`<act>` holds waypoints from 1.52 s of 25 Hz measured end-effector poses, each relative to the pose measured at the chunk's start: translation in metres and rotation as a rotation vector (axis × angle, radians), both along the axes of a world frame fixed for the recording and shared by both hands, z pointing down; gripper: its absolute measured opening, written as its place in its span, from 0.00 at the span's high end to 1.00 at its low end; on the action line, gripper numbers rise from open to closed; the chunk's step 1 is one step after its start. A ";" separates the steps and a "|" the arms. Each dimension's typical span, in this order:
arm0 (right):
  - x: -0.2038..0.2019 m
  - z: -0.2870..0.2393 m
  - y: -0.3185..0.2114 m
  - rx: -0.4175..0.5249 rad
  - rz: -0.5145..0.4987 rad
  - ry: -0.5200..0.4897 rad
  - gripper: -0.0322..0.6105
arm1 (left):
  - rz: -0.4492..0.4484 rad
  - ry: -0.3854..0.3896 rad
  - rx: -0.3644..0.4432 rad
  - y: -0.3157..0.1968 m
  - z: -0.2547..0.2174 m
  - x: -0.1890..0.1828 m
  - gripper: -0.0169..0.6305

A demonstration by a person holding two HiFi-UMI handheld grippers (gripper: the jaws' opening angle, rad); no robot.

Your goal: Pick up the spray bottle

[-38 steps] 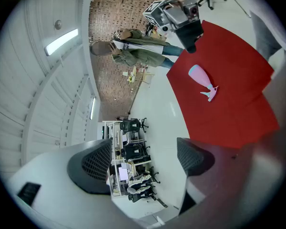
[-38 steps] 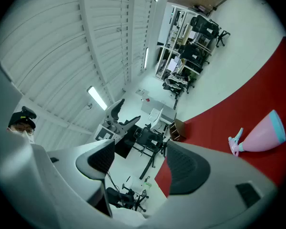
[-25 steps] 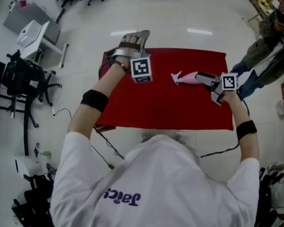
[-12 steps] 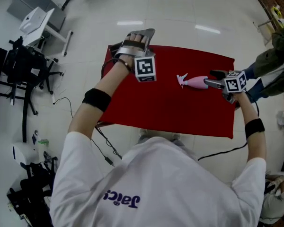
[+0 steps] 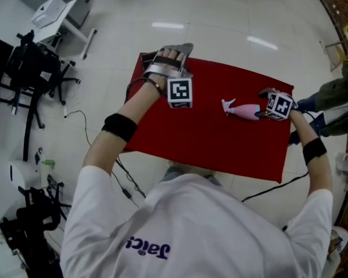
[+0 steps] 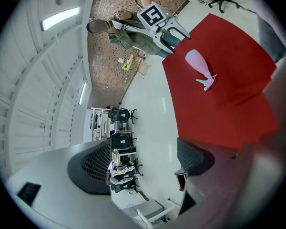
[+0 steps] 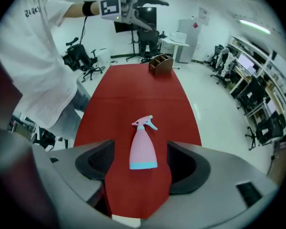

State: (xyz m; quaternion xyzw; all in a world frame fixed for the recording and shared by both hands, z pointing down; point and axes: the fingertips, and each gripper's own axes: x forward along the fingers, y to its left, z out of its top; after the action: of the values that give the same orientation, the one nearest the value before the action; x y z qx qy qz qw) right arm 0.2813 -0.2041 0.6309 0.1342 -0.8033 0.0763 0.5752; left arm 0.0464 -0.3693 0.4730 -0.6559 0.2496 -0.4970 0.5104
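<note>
A pink spray bottle (image 5: 244, 110) with a pale blue base and trigger lies on its side on the red cloth (image 5: 209, 138), nozzle toward the table's middle. My right gripper (image 5: 264, 112) points steeply down over the bottle's base end. In the right gripper view the bottle (image 7: 143, 145) lies between the open jaws of the right gripper (image 7: 139, 165), and neither pad touches it. My left gripper (image 5: 175, 46) hovers over the cloth's far left corner, open and empty. In the left gripper view the left gripper (image 6: 143, 163) has only floor between its jaws, with the bottle (image 6: 199, 66) far off.
A brown wooden box (image 7: 161, 63) stands at the cloth's far end in the right gripper view. A standing person (image 5: 339, 94) is close to the table's right side. Office chairs and a desk (image 5: 52, 16) fill the floor at left, and cables (image 5: 124, 184) trail under the table.
My right gripper has come down and rolled over, so it now points down at the bottle's base. The left gripper has drifted a little. The bottle has stayed where it lay.
</note>
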 end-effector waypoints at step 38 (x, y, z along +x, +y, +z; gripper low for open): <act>-0.018 0.177 0.002 -0.343 -0.053 0.462 0.18 | -0.095 0.026 -0.064 0.001 0.022 -0.044 0.29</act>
State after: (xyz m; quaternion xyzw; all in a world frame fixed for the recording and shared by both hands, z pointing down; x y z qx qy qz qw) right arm 0.2629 -0.2016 0.8079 0.0277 -0.6297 0.1635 0.7589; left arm 0.0025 -0.3682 0.4950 -0.6657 0.2713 -0.5197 0.4616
